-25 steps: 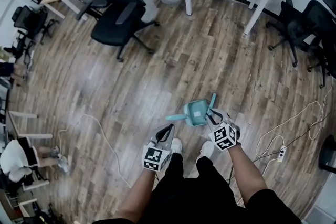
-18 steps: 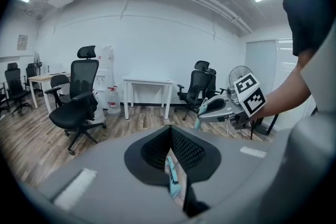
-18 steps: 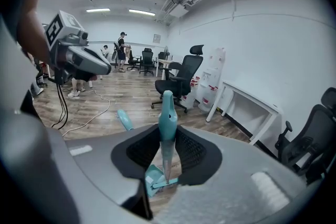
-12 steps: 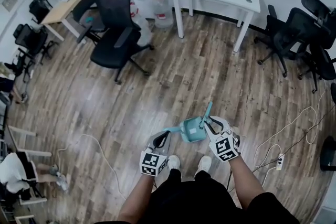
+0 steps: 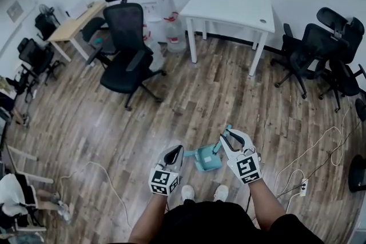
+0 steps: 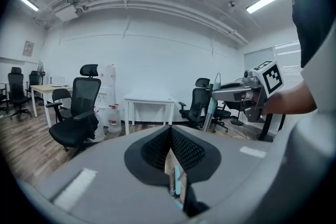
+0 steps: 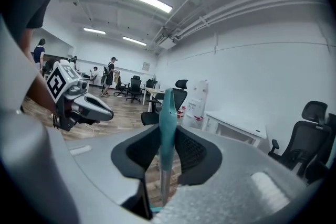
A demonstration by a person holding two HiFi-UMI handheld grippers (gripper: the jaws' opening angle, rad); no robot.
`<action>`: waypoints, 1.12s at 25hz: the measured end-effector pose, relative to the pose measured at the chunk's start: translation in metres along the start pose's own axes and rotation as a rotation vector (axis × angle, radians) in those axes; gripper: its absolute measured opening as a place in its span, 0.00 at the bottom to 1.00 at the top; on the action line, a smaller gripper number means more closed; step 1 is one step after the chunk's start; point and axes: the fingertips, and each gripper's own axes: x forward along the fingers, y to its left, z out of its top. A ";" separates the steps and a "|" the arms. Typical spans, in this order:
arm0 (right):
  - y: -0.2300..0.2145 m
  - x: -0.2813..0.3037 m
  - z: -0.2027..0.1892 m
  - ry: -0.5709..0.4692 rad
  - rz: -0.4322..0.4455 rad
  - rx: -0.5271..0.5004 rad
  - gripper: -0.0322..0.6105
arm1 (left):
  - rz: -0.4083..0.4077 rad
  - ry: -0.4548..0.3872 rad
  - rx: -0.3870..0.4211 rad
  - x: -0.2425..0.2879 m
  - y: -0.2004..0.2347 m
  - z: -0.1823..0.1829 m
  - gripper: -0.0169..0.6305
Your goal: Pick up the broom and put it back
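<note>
A teal broom-and-dustpan set [image 5: 206,158] hangs above the wood floor in front of my feet. Its upright teal handle [image 7: 167,105], with a metal pole below it, is clamped between the pads of my right gripper [image 5: 224,138], which is shut on it. The same handle [image 6: 212,105] shows in the left gripper view, beside the right gripper [image 6: 239,93]. My left gripper [image 5: 176,150] is to the left of the set, its jaws together at the tips [image 6: 170,136]. Nothing shows pinched there; a teal sliver of the set appears through the slit below.
A black office chair [image 5: 128,60] stands ahead on the left, a white table [image 5: 229,8] against the far wall, water jugs [image 5: 171,31] beside it. More black chairs [image 5: 320,48] are at the right. A power strip with cables [image 5: 303,184] lies by my right foot.
Both grippers have risen, the right one more, carrying the teal set up off the floor. The head view has tilted up, showing more of the far wall.
</note>
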 end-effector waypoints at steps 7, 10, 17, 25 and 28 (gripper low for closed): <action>-0.010 -0.014 0.045 -0.089 -0.034 0.032 0.20 | -0.009 -0.104 0.012 -0.004 -0.004 0.045 0.05; -0.013 -0.021 0.060 -0.109 -0.044 0.036 0.20 | -0.015 -0.136 0.020 -0.008 -0.008 0.060 0.05; -0.025 -0.027 0.074 -0.135 -0.089 0.035 0.20 | 0.016 -0.187 0.017 -0.013 -0.003 0.076 0.05; -0.031 -0.024 0.061 -0.104 -0.109 0.032 0.20 | 0.003 -0.182 0.026 -0.008 -0.009 0.079 0.05; -0.030 -0.023 0.061 -0.103 -0.100 0.030 0.20 | -0.005 -0.180 0.027 -0.006 -0.011 0.079 0.05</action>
